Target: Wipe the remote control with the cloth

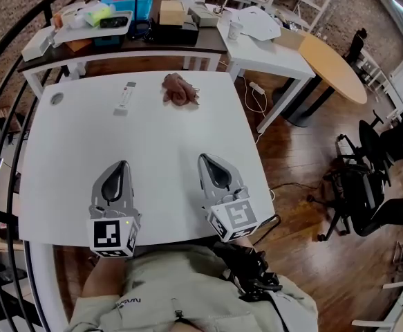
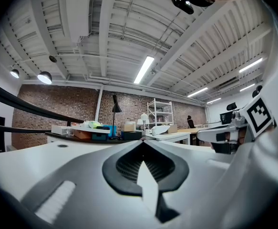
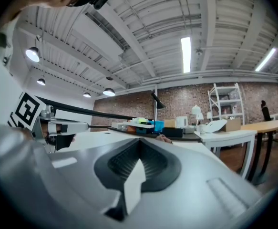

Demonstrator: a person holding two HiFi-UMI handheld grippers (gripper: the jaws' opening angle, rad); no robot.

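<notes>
- At the back, a blue bin (image 1: 128,4) stood on the dark side table (image 1: 187,43). I could not make out what it held. A cardboard box (image 1: 171,12) sat just beside it.
- I counted one remote control (image 1: 124,98), one cloth (image 1: 179,88) and my two tools on the white table (image 1: 70,151).
- The remote control lay flat on the far part of the table, left of the bunched brownish cloth and apart from it. Its long axis ran roughly away from me, the far end leaning slightly right.
- My left gripper (image 1: 123,164) was over the near edge with its jaws clenched together on nothing, pointing toward the far edge.
- My right gripper (image 1: 204,158) was beside it, also clamped closed and empty, well apart from both cloth and remote.
</notes>
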